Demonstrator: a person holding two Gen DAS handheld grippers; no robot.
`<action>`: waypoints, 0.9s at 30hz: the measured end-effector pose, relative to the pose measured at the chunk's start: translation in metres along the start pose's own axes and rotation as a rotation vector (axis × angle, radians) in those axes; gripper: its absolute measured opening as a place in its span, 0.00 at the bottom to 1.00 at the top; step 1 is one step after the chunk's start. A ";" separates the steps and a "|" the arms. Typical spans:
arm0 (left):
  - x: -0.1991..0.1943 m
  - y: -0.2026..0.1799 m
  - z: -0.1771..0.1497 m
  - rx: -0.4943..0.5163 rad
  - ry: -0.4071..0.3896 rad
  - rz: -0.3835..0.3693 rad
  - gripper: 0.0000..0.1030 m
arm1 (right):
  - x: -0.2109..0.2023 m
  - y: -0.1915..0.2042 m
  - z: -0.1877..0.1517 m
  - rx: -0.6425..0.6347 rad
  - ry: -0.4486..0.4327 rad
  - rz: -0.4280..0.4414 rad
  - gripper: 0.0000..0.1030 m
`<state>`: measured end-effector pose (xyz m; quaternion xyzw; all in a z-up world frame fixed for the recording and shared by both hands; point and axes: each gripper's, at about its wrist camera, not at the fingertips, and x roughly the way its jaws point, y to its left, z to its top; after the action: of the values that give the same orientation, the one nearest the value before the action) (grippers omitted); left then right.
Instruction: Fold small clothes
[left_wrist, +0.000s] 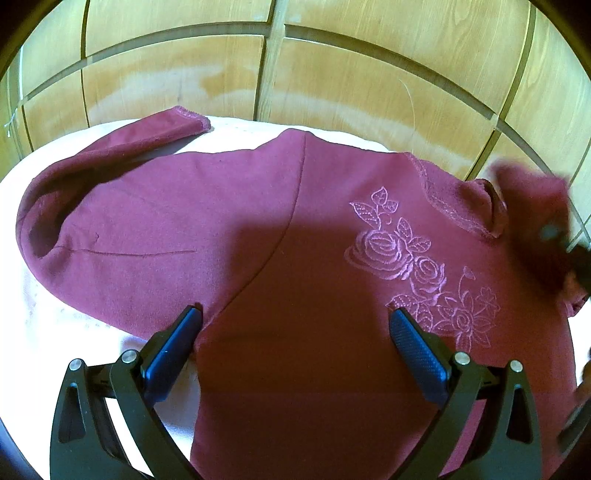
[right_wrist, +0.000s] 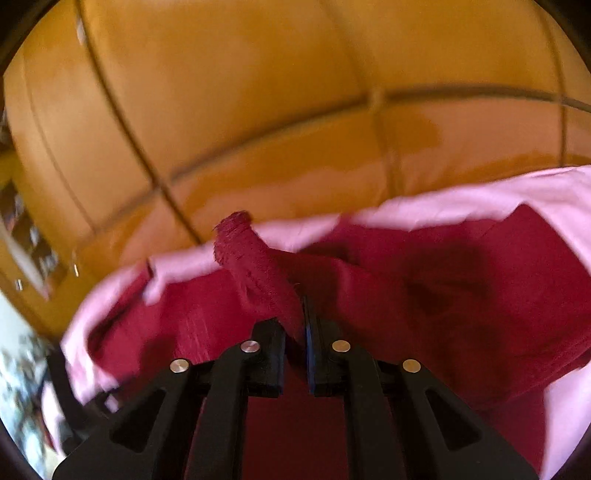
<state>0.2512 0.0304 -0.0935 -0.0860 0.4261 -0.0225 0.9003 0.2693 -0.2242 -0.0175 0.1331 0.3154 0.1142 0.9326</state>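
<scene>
Garment: we see a maroon sweatshirt (left_wrist: 295, 229) spread flat on a pale pink sheet (left_wrist: 55, 325), with wooden panelling (left_wrist: 332, 74) behind the far edge.
Left sleeve: it (left_wrist: 110, 155) bends back on itself, its cuff (left_wrist: 190, 116) lying beyond and to the left of our left tongs.
Left tongs: our left gripper (left_wrist: 295, 325) hangs just over the lower chest with its jaws spread wide. Nothing is between them, and we cannot tell whether the tips touch the cloth.
Embroidery: pink roses (left_wrist: 417, 266) lie ahead and to the right of the left tongs, below the neckline (left_wrist: 461, 206).
Right sleeve: in the right wrist view this sleeve (right_wrist: 258, 273) runs forward from between the jaws, its cuff end pointing away from us and toward the far side.
Right tongs: our right gripper (right_wrist: 299, 317) has its jaws nearly together with the sleeve cloth between them. The picture is blurred, but we read it as a pinch on that cloth.
Key relation: the body's long axis runs left to right across the left tongs; the lifted sleeve sits at the far right, so the right hand is the nearer one.
Judgement: we take the coming move to be laying that sleeve across the chest toward the roses, while the left tongs wait by the body.
</scene>
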 end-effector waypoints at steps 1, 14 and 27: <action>0.000 0.000 0.001 0.001 0.005 0.002 0.98 | 0.009 0.003 -0.008 -0.023 0.035 -0.006 0.25; -0.040 -0.059 0.027 -0.051 -0.006 -0.356 0.94 | -0.089 -0.055 -0.064 0.108 -0.083 0.043 0.65; 0.016 -0.094 0.038 -0.113 0.108 -0.426 0.06 | -0.086 -0.125 -0.076 0.461 -0.183 0.133 0.65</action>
<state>0.2938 -0.0590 -0.0660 -0.2231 0.4465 -0.1928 0.8448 0.1713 -0.3539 -0.0678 0.3723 0.2381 0.0878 0.8928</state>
